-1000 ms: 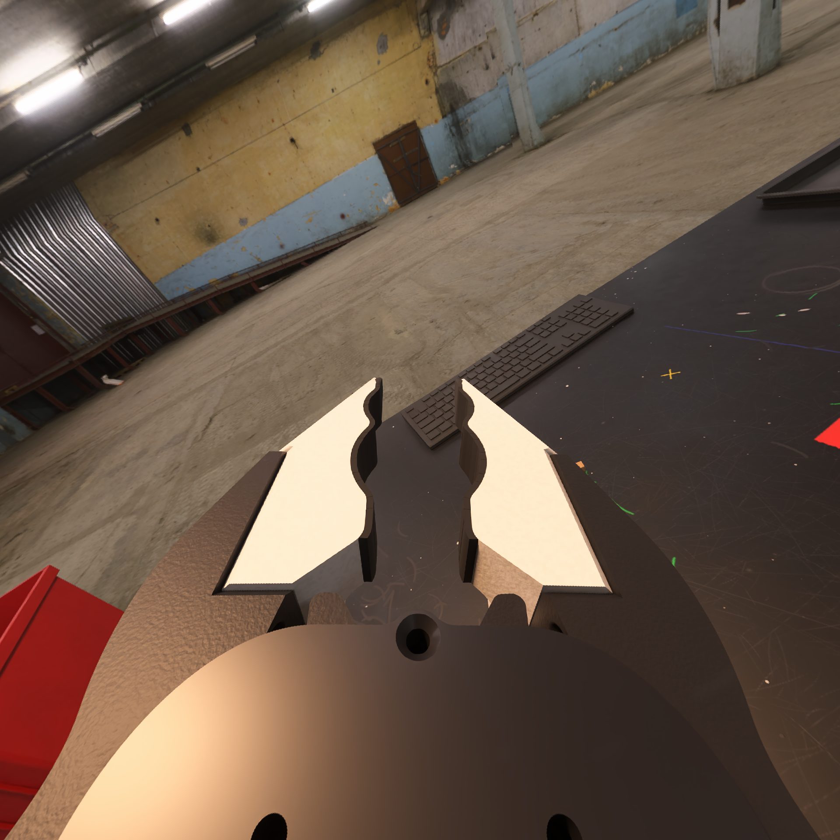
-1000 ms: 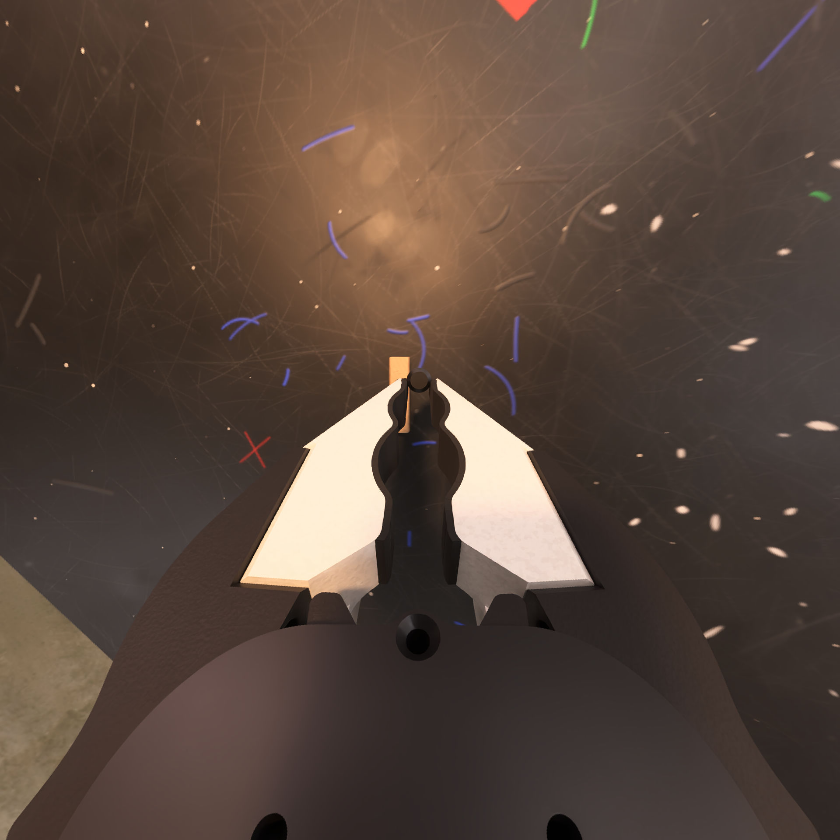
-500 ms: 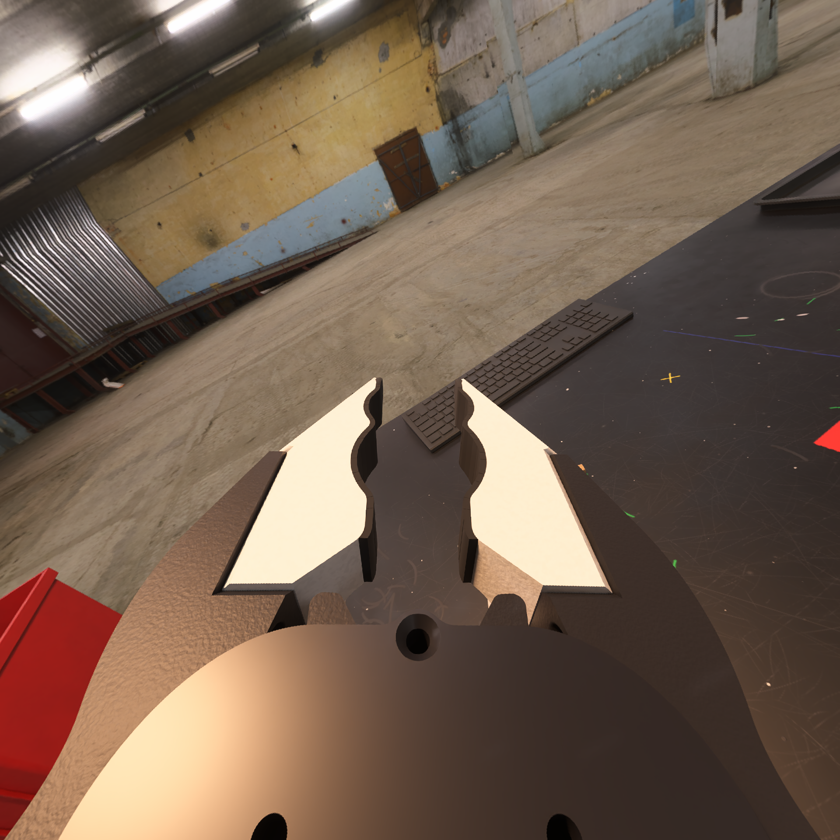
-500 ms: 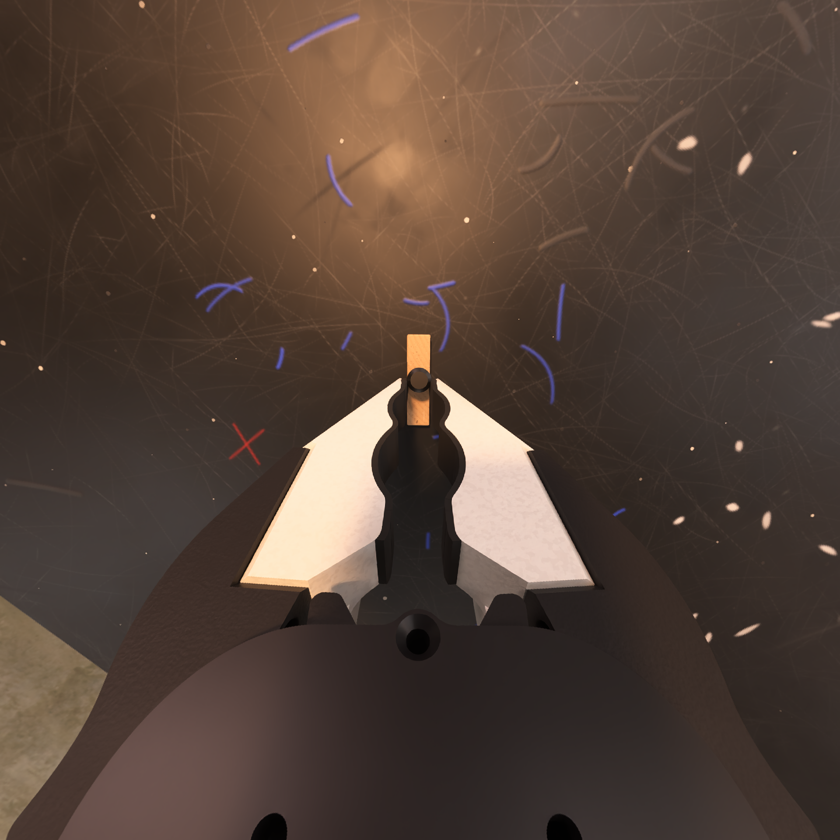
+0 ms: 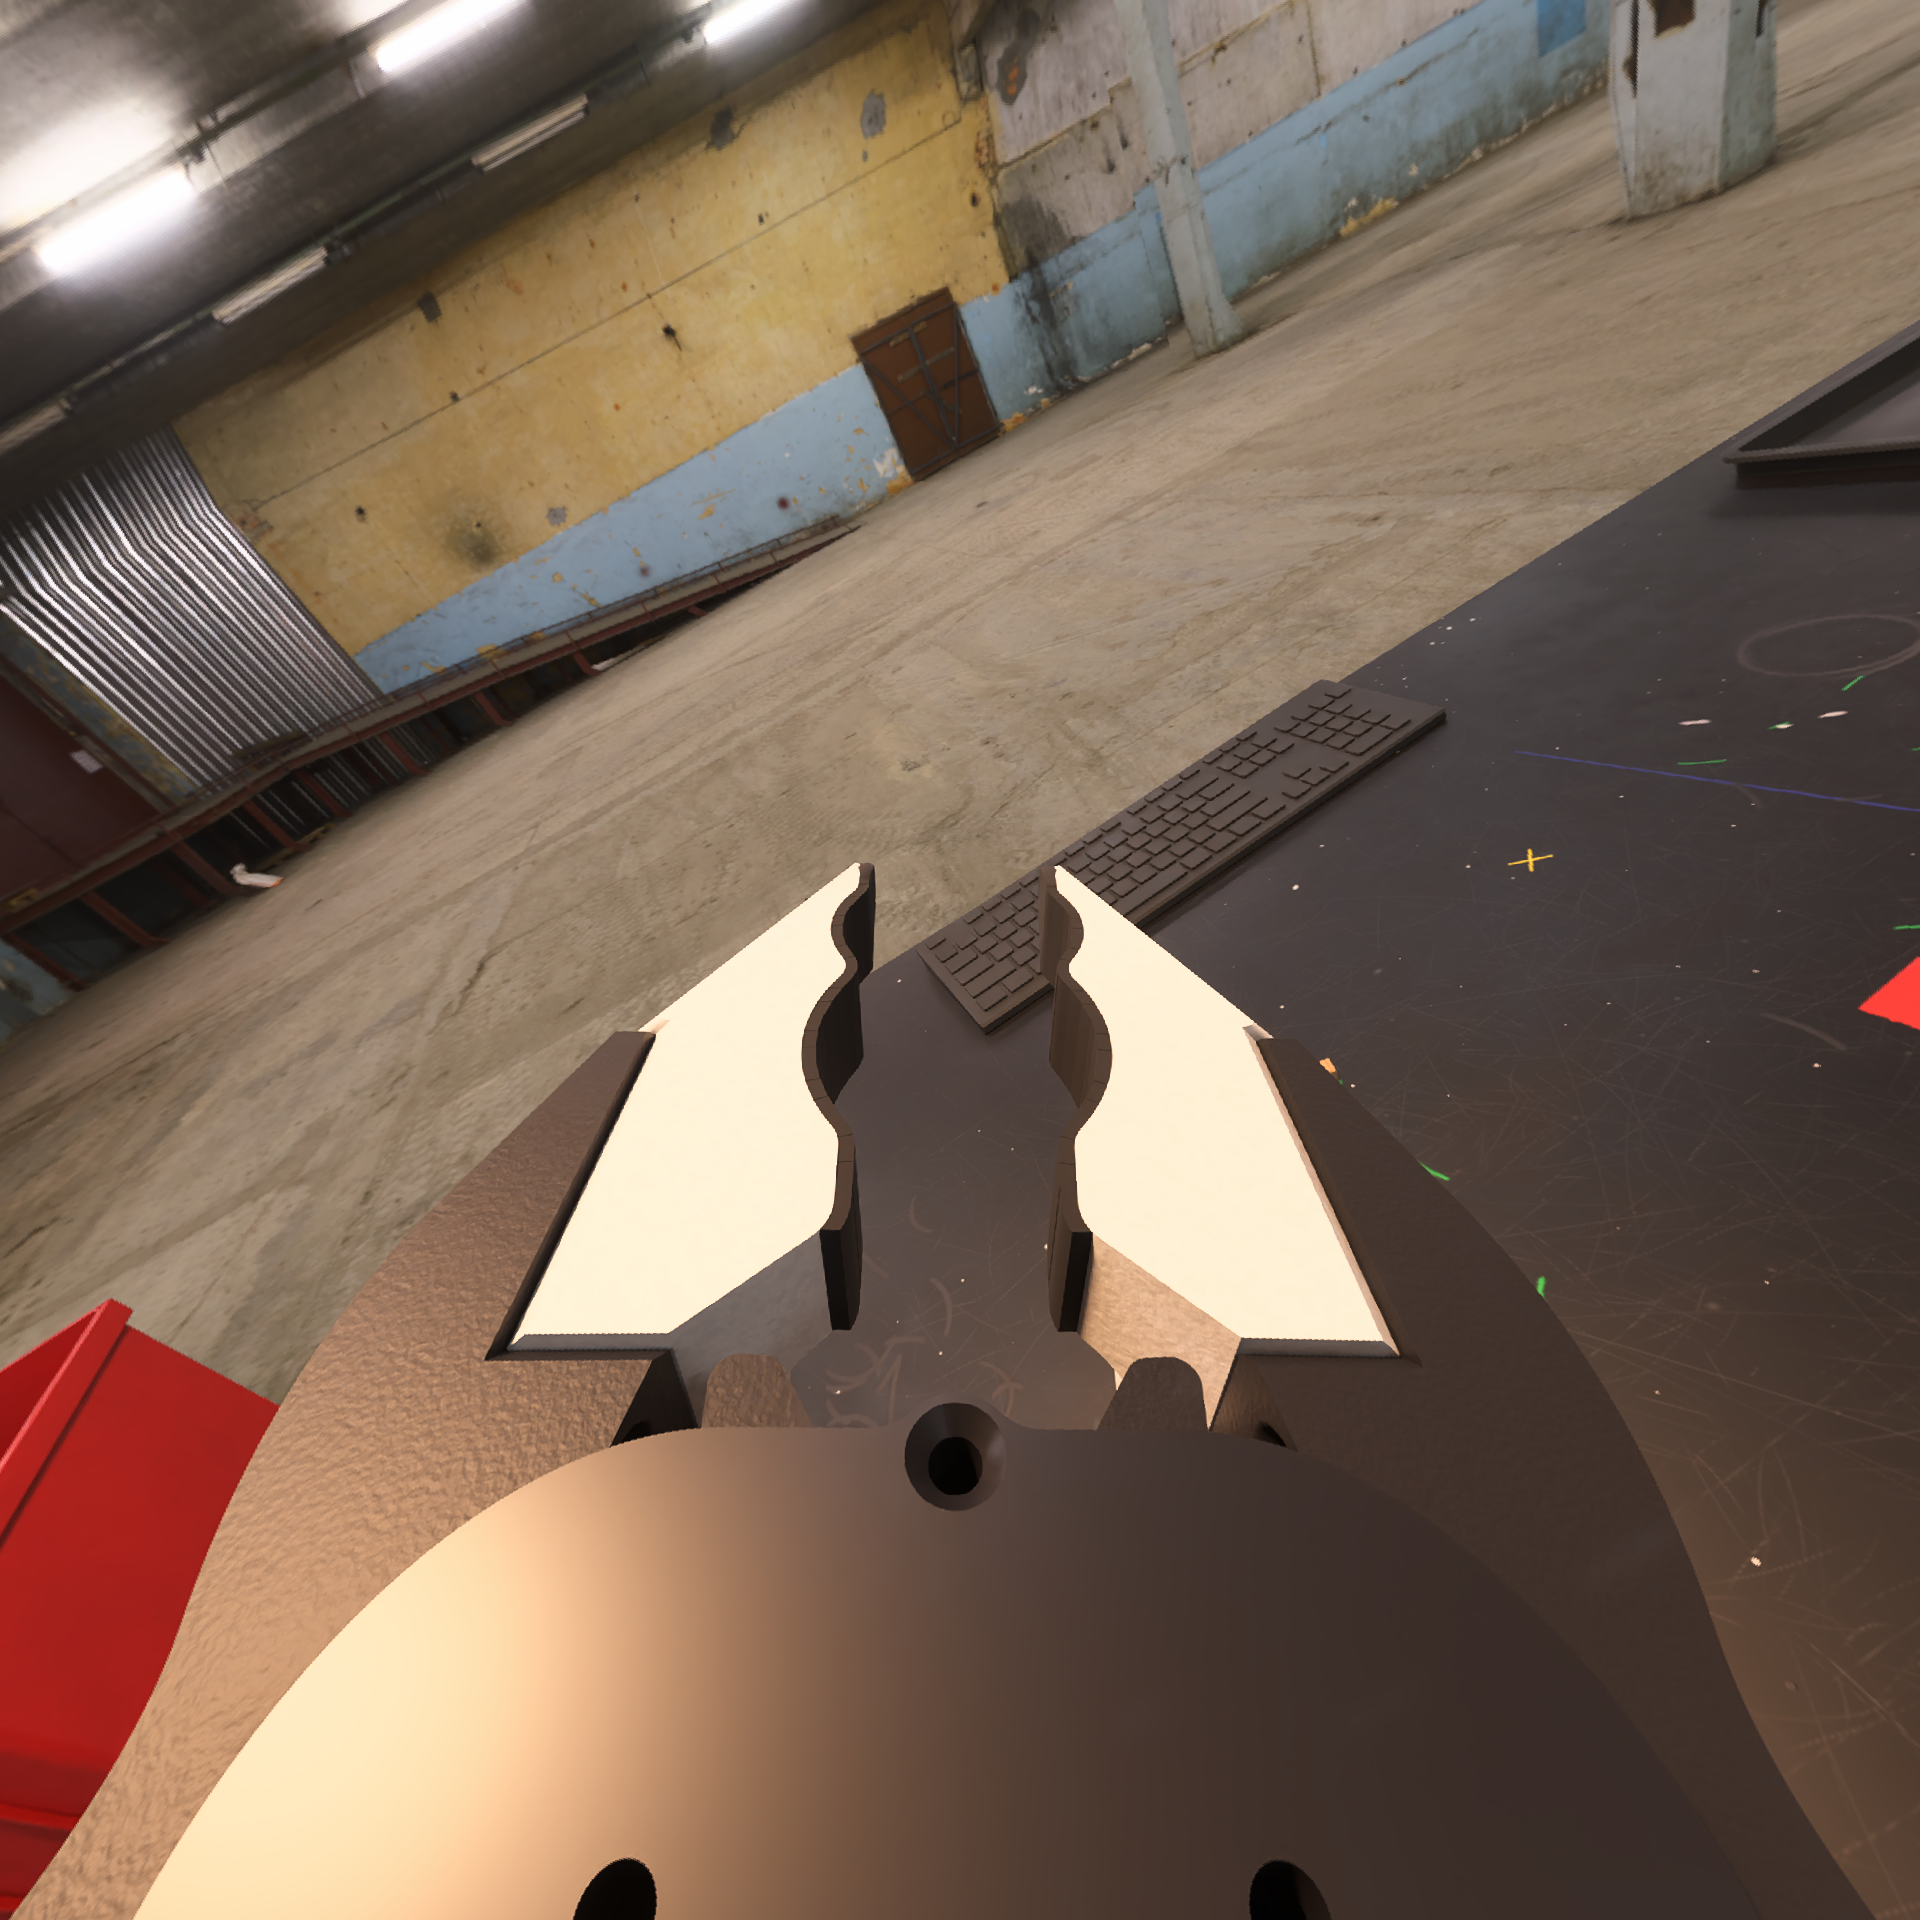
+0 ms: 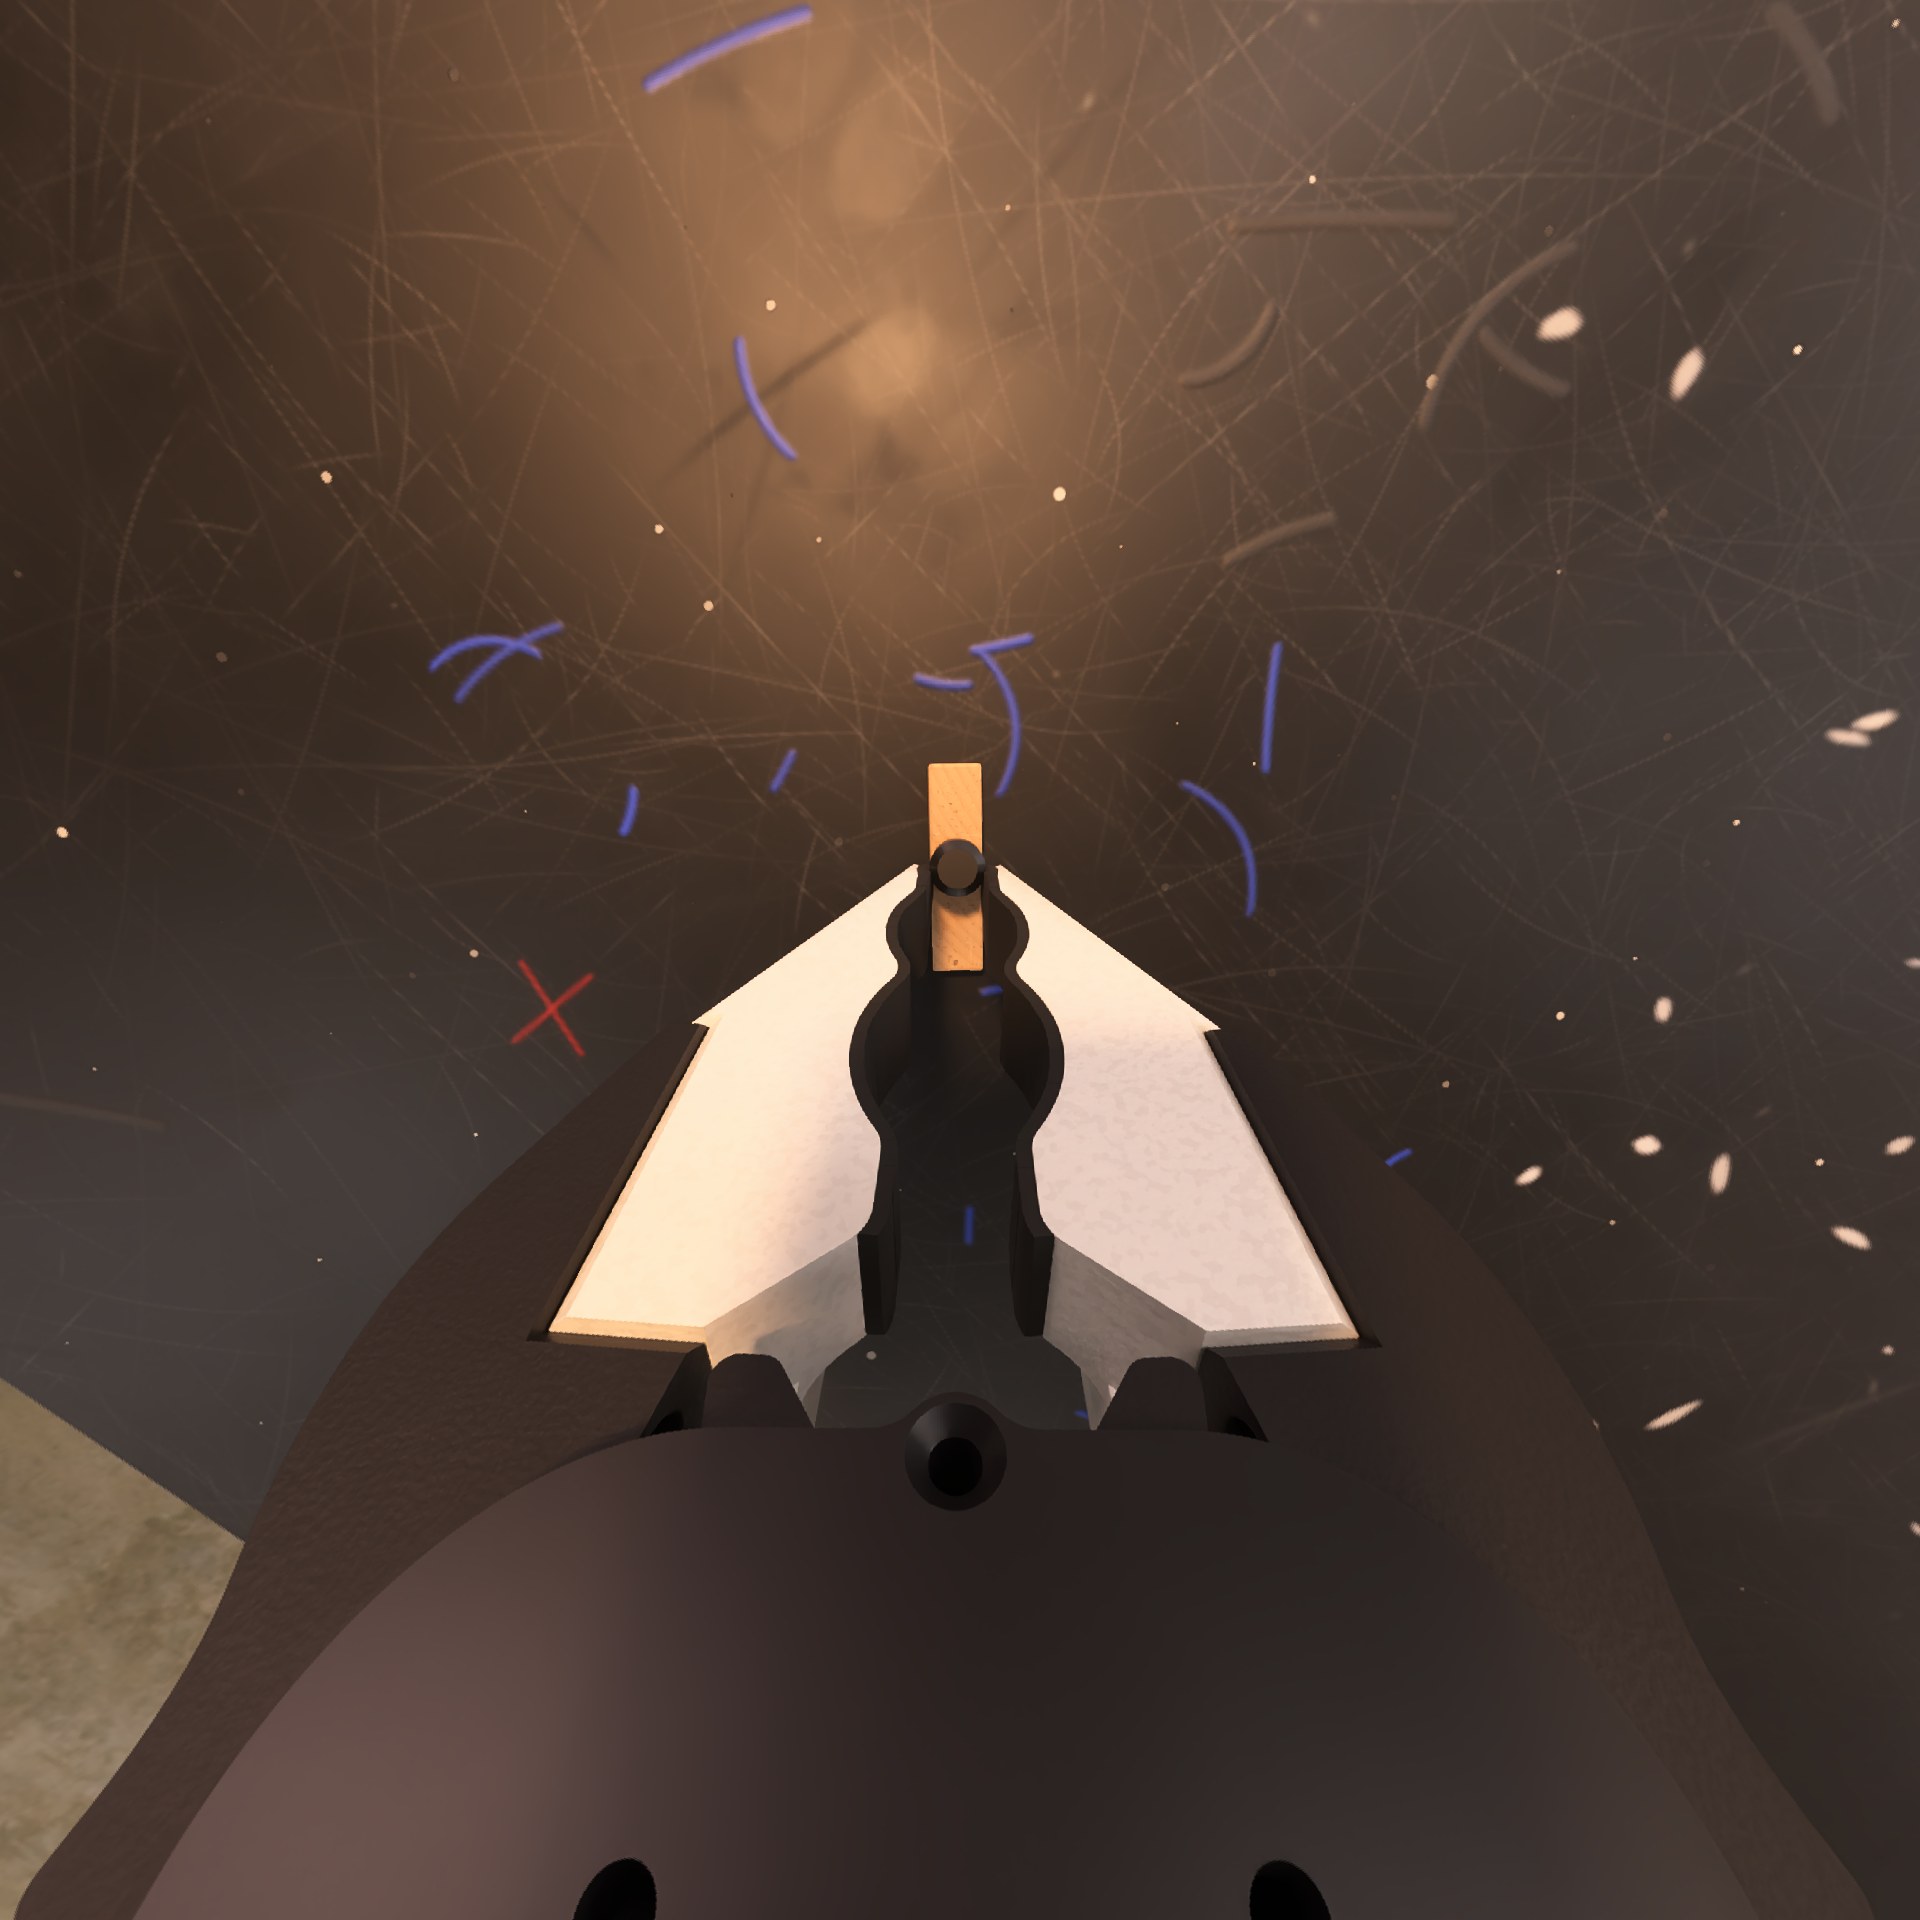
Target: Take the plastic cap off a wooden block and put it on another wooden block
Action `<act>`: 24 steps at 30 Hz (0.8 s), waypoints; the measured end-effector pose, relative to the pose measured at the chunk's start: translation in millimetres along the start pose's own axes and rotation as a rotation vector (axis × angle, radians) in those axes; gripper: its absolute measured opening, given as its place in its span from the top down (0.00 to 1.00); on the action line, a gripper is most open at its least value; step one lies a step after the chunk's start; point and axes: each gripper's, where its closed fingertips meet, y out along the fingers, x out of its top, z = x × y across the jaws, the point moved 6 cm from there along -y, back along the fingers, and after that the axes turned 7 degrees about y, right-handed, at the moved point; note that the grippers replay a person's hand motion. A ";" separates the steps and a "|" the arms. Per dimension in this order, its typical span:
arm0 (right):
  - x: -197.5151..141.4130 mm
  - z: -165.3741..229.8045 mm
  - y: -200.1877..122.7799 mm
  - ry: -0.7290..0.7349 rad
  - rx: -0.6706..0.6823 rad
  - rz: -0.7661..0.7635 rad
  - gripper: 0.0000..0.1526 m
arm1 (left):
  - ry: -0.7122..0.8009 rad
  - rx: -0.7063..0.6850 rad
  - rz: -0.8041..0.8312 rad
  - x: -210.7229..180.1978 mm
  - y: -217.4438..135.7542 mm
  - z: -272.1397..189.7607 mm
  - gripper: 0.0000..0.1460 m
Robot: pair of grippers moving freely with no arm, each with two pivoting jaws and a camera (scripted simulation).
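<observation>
In the right wrist view my right gripper (image 6: 956,881) points straight down at the dark scratched table (image 6: 1455,623). It is shut on a small dark round plastic cap (image 6: 956,867) held at its fingertips. A narrow light wooden block (image 6: 954,805) lies on the table directly below the cap; its far end sticks out past the tips and its near end shows between the fingers. How far the cap is above the block cannot be told. My left gripper (image 5: 961,899) is open and empty, low over the table's near left corner. No other block is in view.
A dark keyboard (image 5: 1195,831) lies along the table's left edge just past my left fingertips. A dark tray (image 5: 1849,436) sits at the far right. A red box (image 5: 94,1507) stands off the table at lower left. The table edge and the floor (image 6: 94,1538) show at lower left.
My right gripper has moved forward and lower with the cap, so the wooden block came from just past the tips to directly under them. My left gripper has barely moved.
</observation>
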 end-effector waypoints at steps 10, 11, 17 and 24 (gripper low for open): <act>-0.1 0.0 0.1 0.002 0.000 0.006 0.94 | 0.000 0.000 -0.001 0.3 -0.1 0.2 0.79; -0.6 0.1 0.7 0.004 0.003 0.010 0.89 | 0.000 0.000 -0.001 0.3 -0.1 0.1 0.79; -1.5 -0.8 -5.0 0.007 -0.002 0.004 0.77 | -0.002 0.002 -0.001 -0.1 -0.4 1.1 0.79; 18.5 -6.6 -25.5 0.038 -0.017 -0.180 0.75 | -0.016 0.032 -0.001 -1.4 -3.9 7.0 0.78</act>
